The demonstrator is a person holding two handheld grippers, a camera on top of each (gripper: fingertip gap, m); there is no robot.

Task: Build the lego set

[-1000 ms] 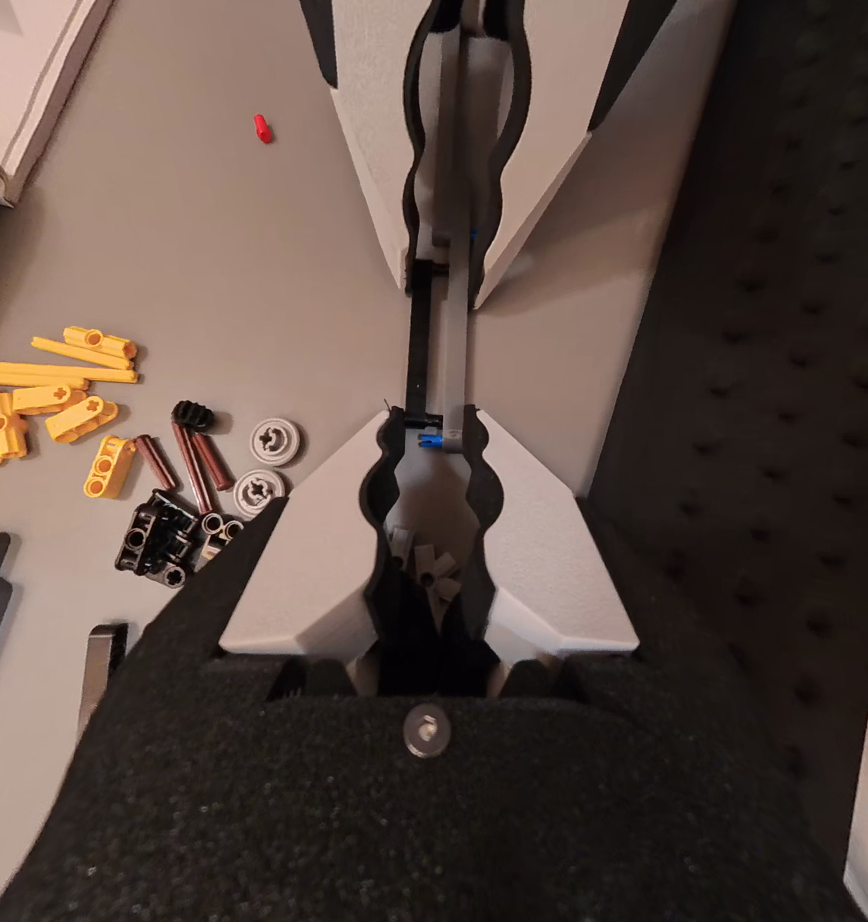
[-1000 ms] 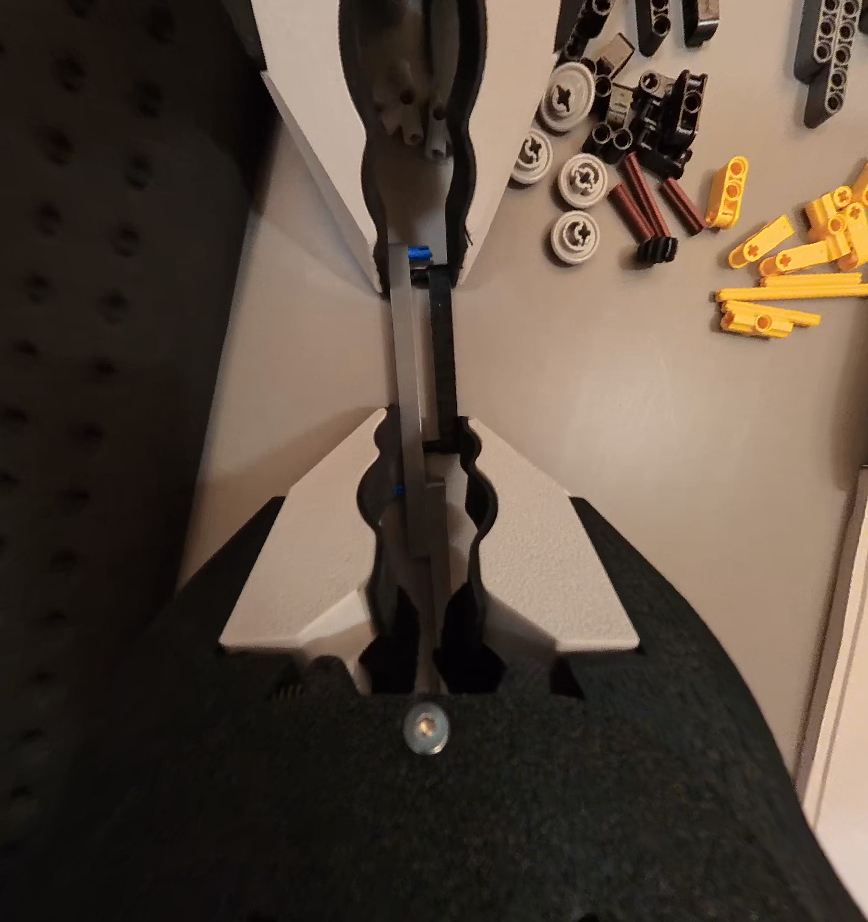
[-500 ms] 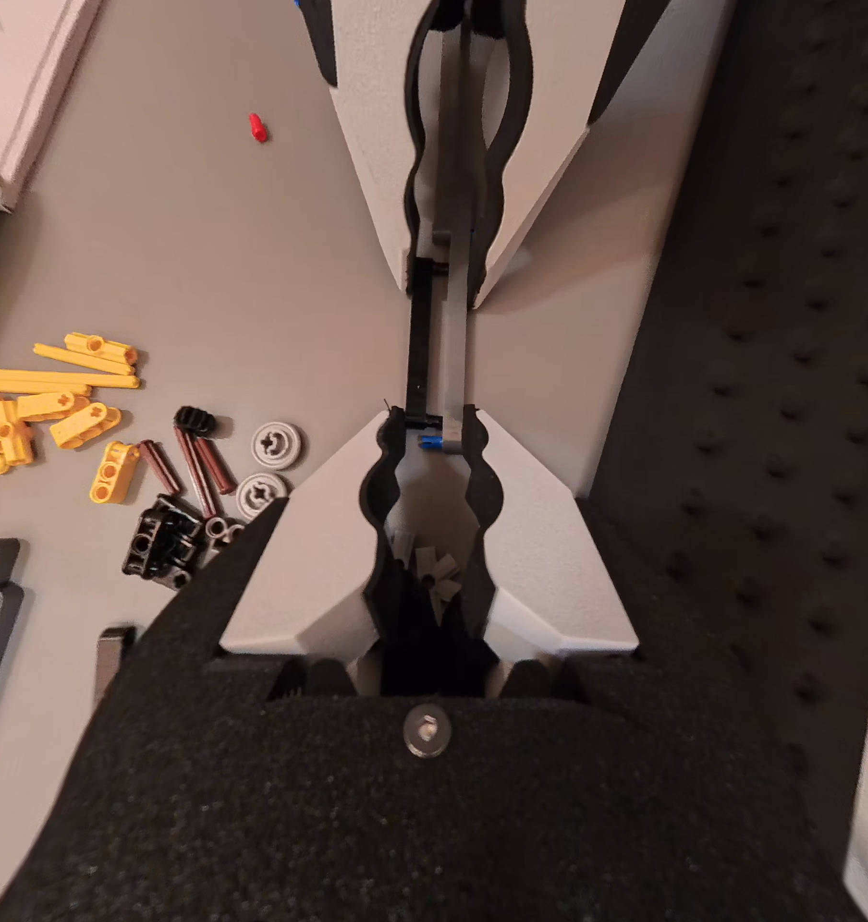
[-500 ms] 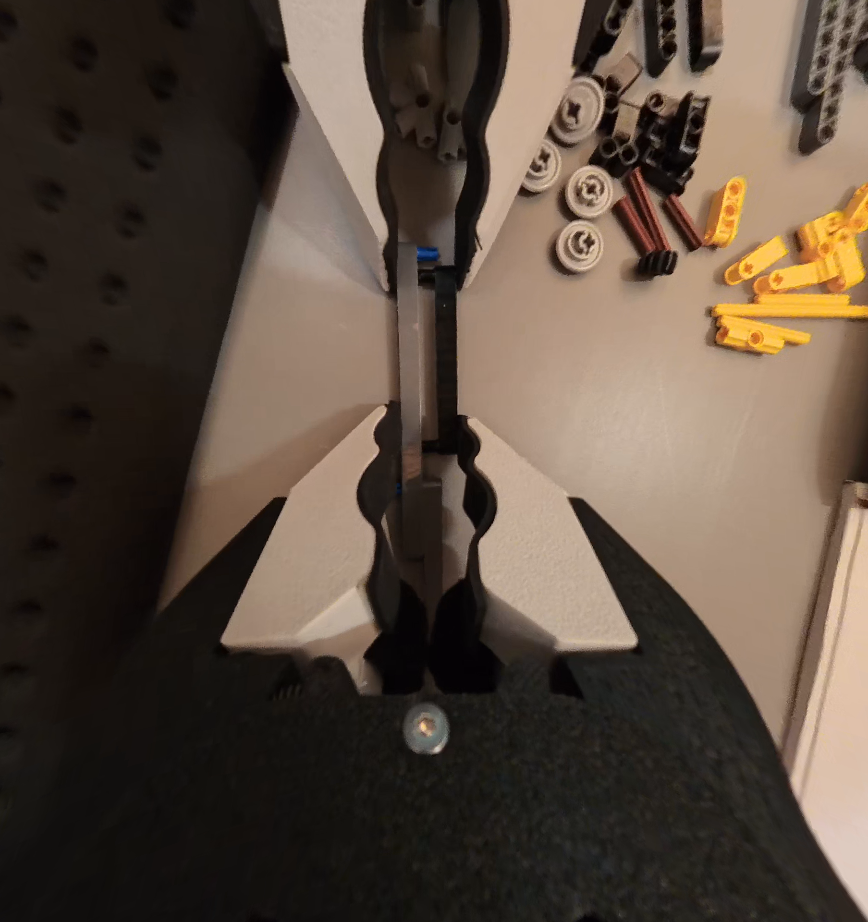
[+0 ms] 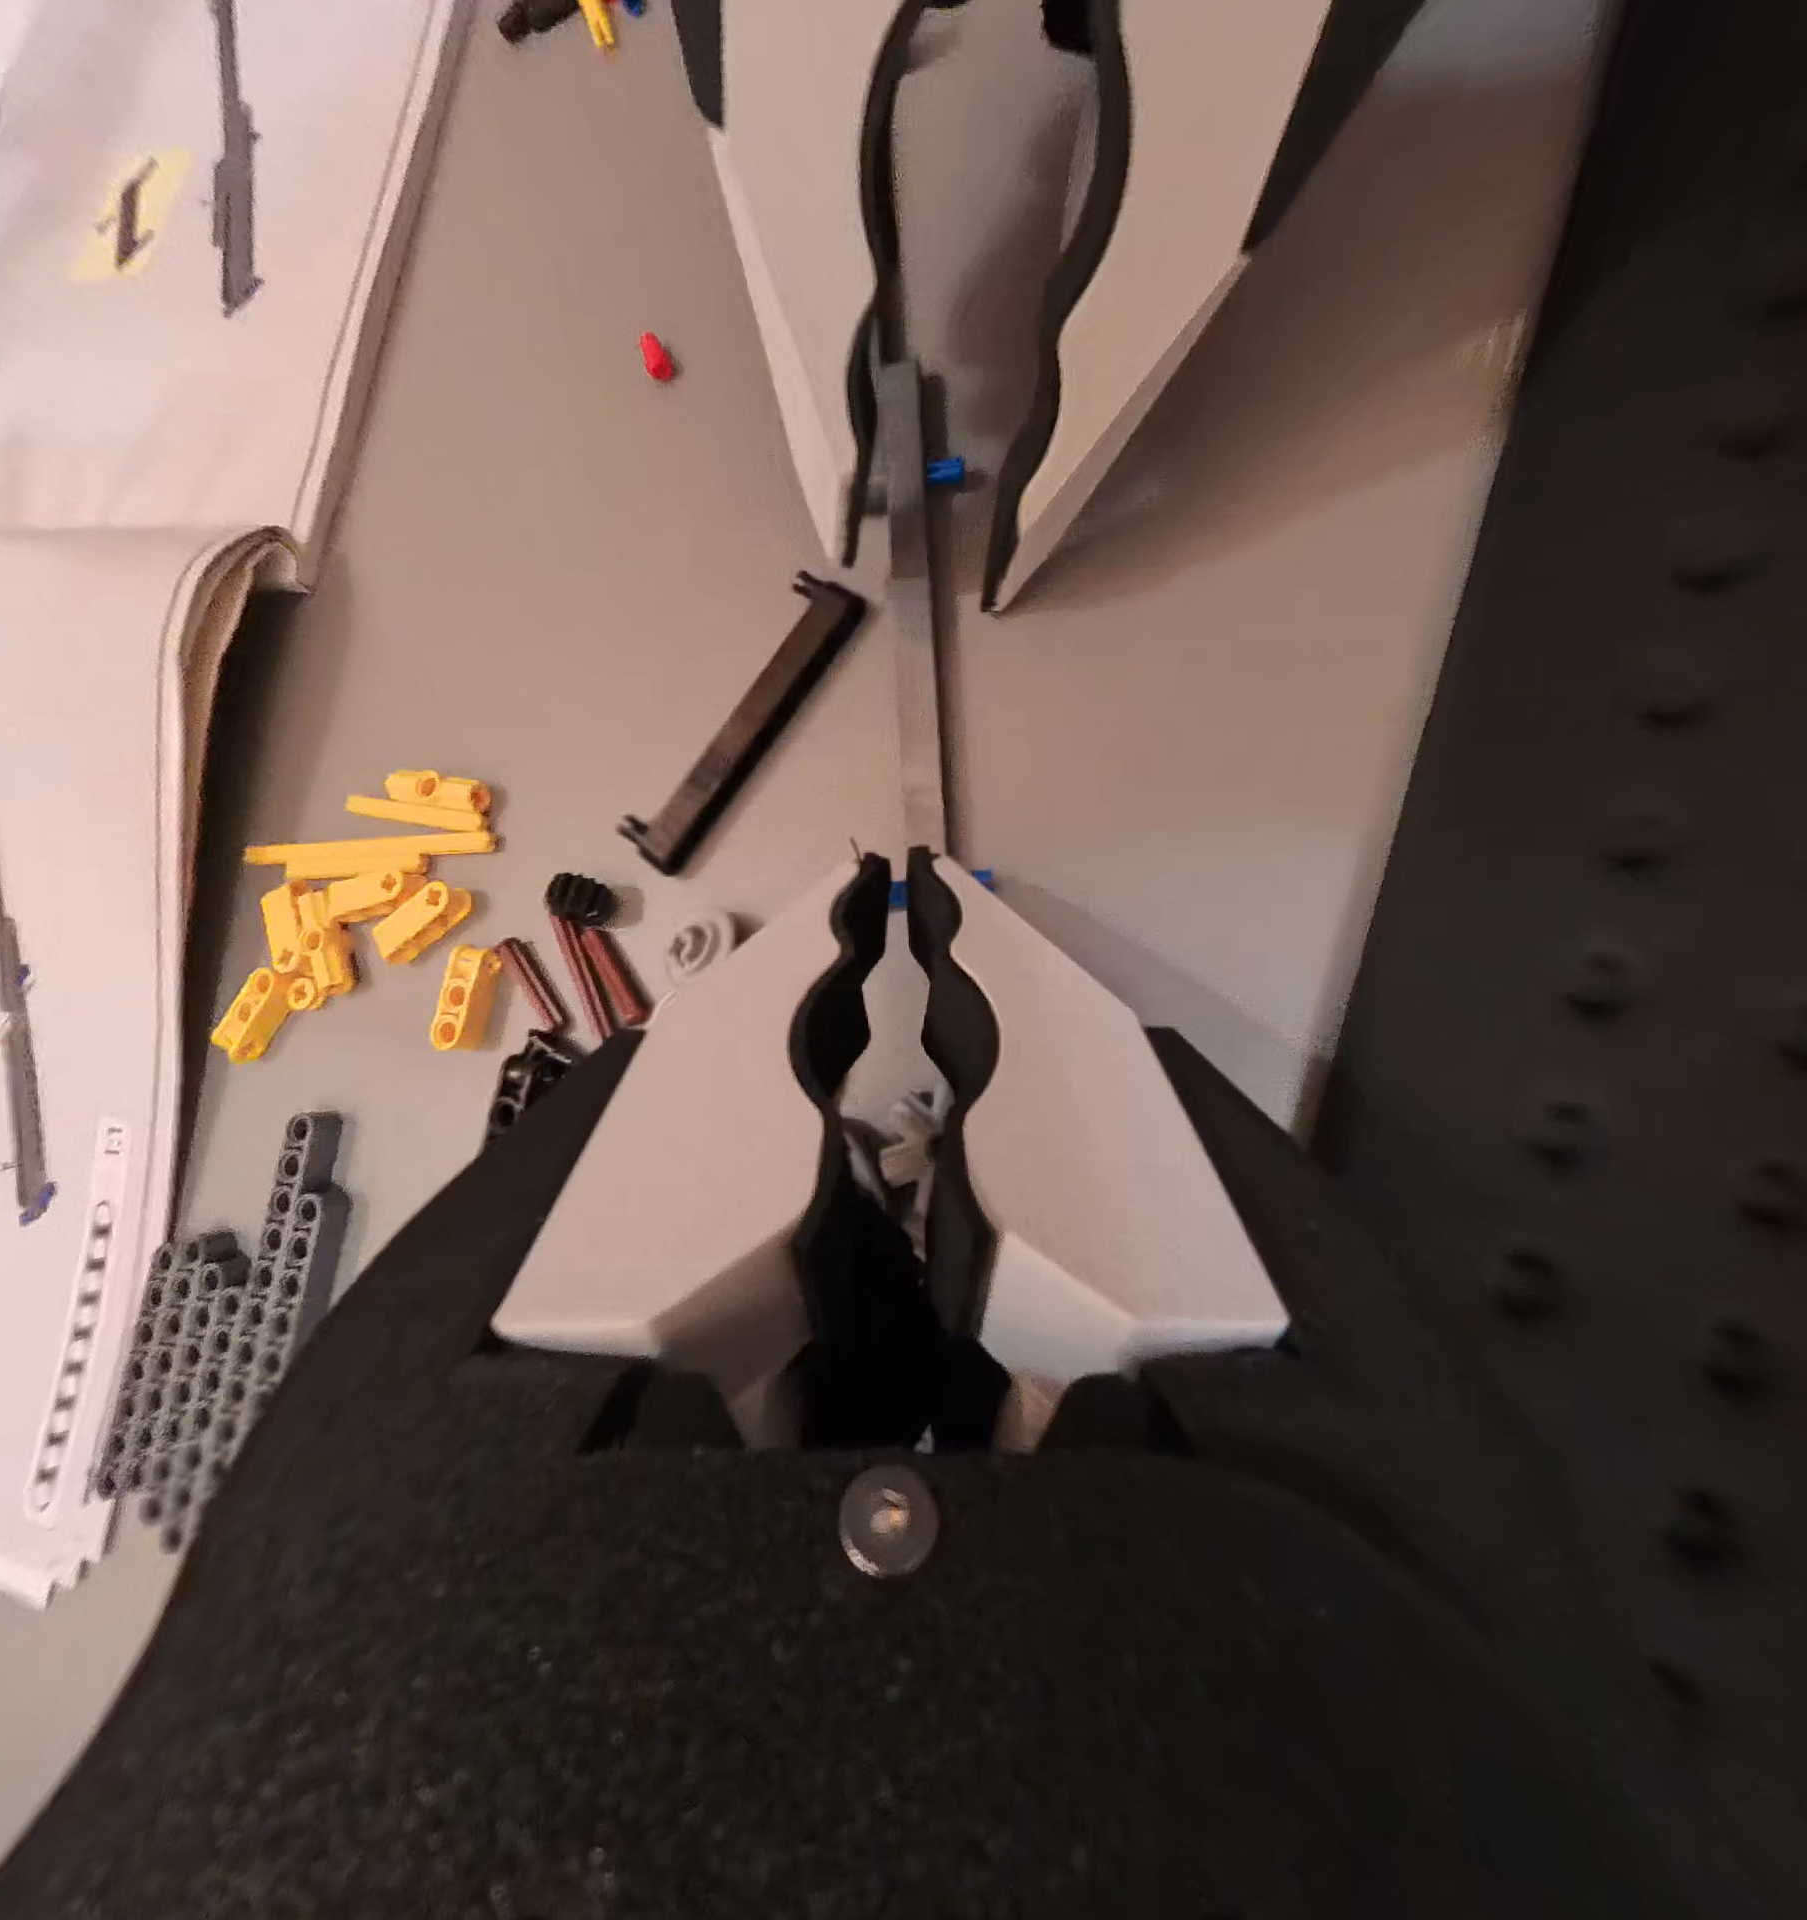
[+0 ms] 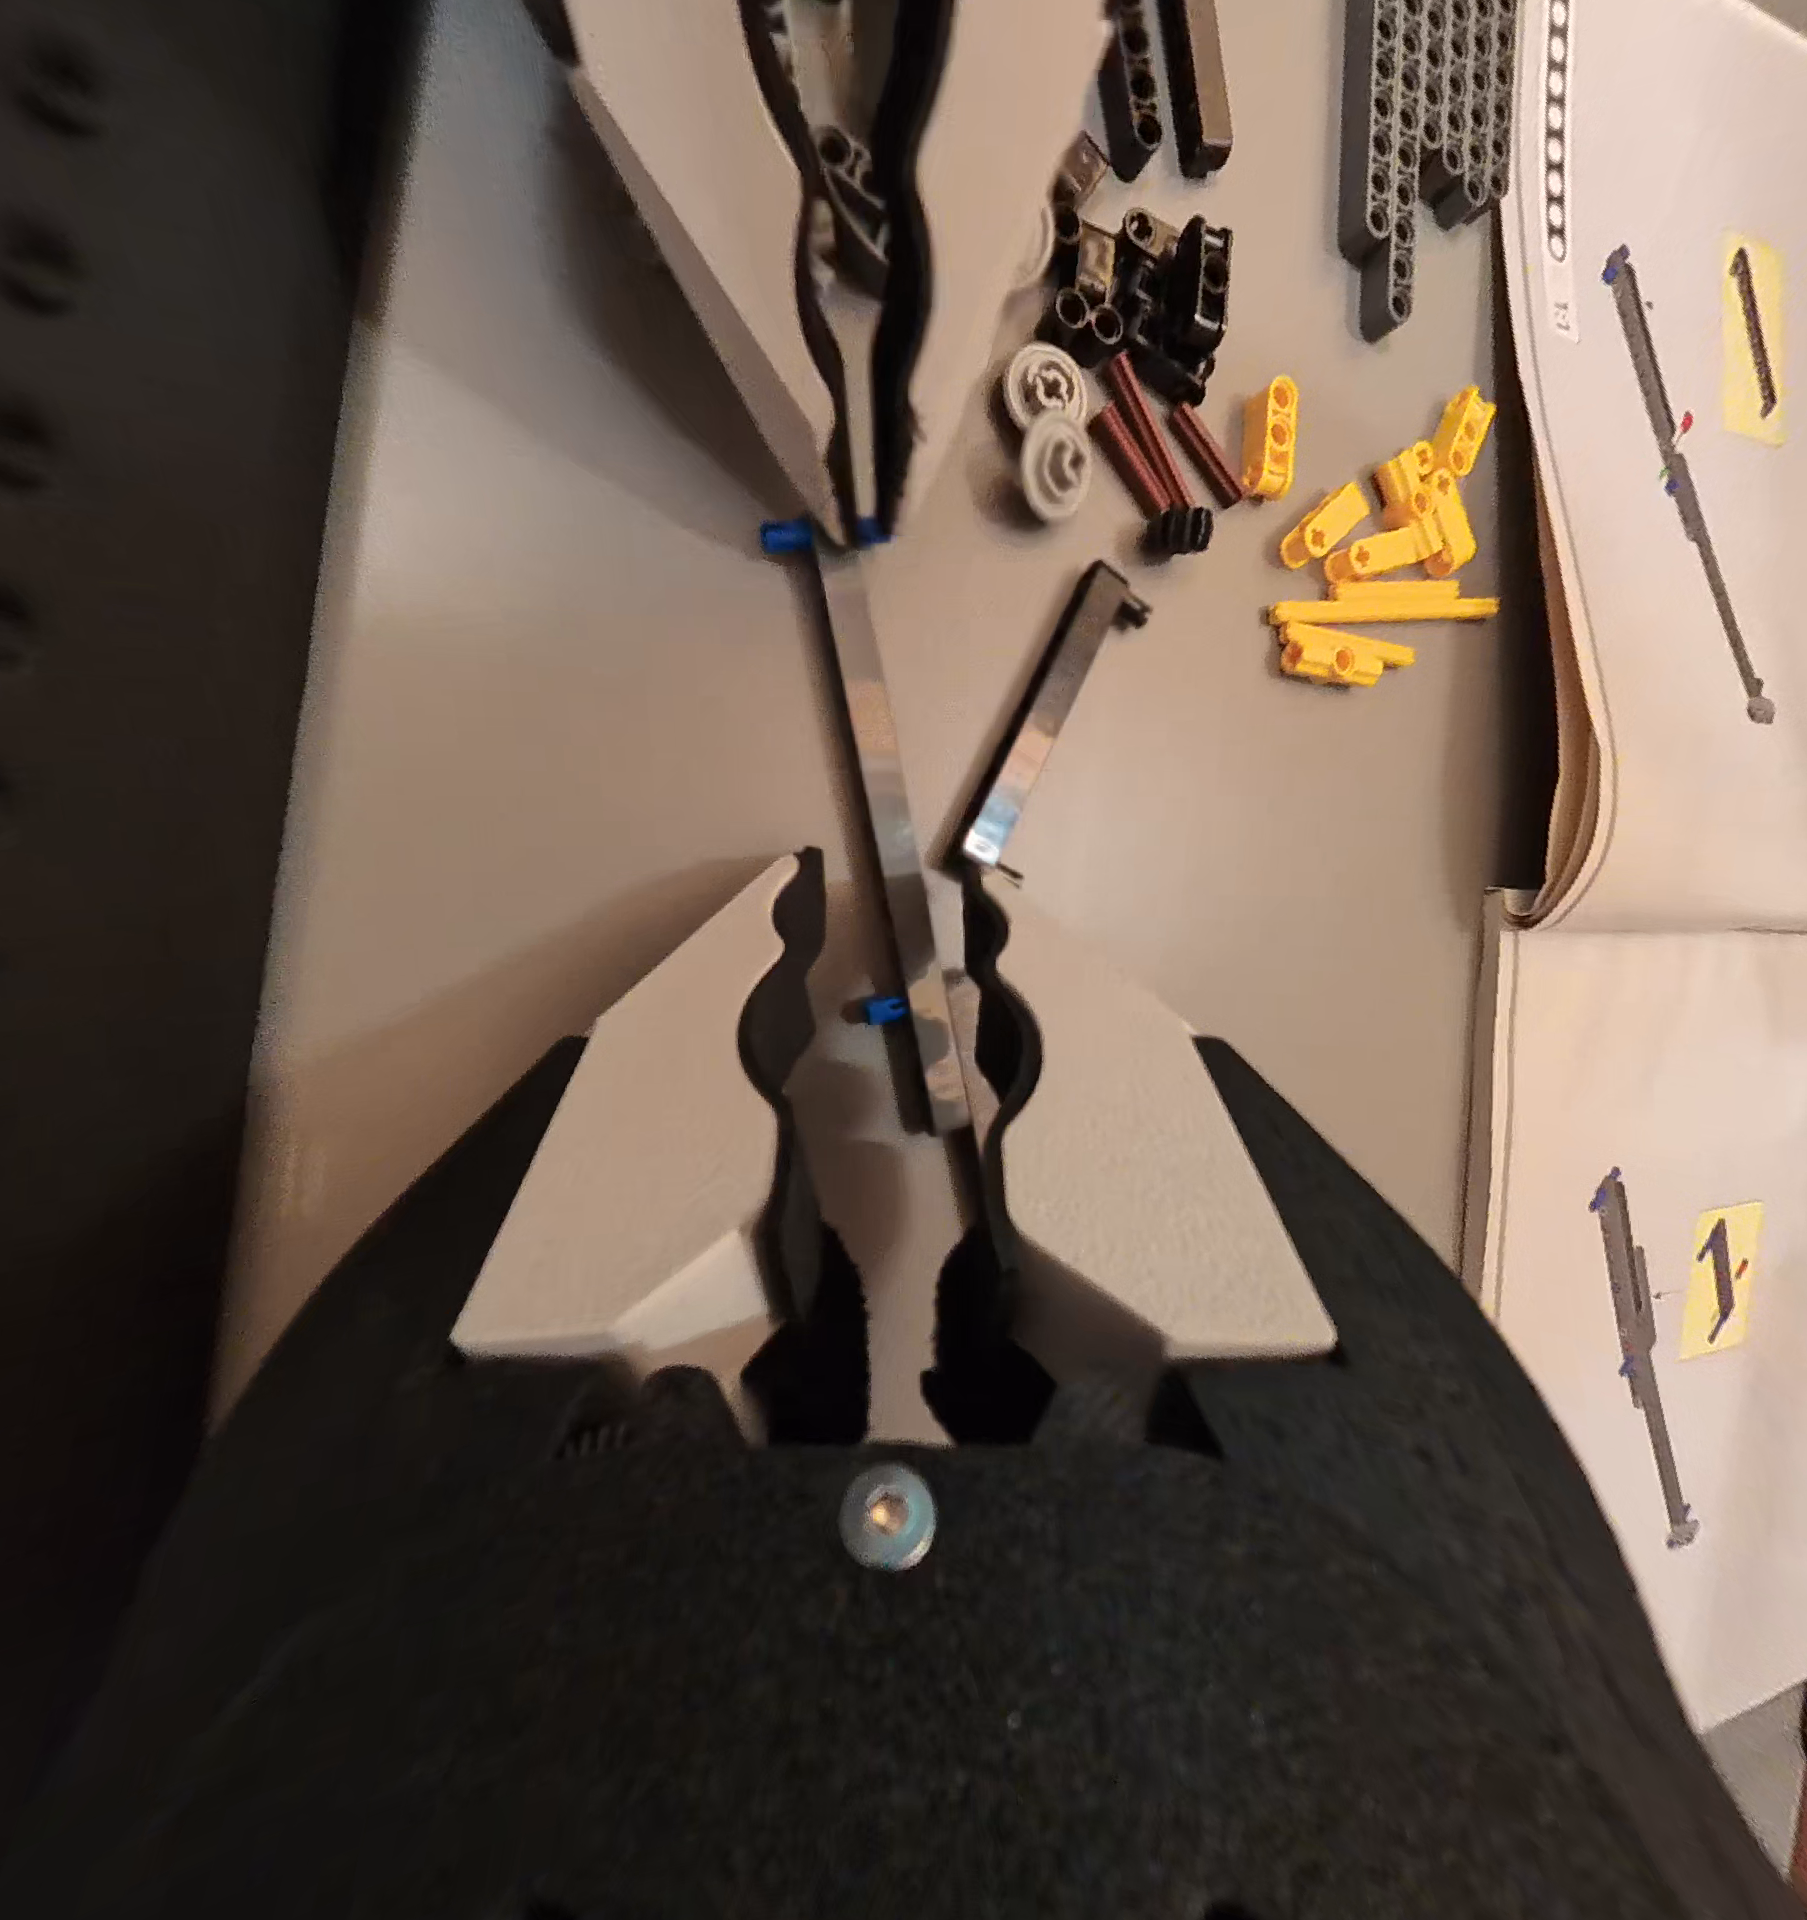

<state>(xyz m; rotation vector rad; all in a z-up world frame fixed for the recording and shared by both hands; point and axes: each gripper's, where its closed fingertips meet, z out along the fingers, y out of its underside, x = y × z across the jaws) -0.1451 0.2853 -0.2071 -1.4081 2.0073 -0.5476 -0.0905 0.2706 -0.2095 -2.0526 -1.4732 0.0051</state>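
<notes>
Instructions [image 5: 99,436] lie open off to my left gripper's left, with yellow connectors [image 5: 359,914] and dark grey beams [image 5: 213,1340] nearer its tips, laid out, I judge, for easy picking. Just ahead-left of those tips rests the black beam [image 5: 743,727], loose on the table [image 5: 525,582], apart from everything I hold. My left gripper [image 5: 899,868] is pinched nearly closed on one end of the grey beam [image 5: 914,707], by its blue pin [image 6: 783,535]. Ahead, my right gripper [image 6: 883,868] stands parted, the beam's far end leaning against one finger rather than clamped. I judge the black beam must be rejoined.
</notes>
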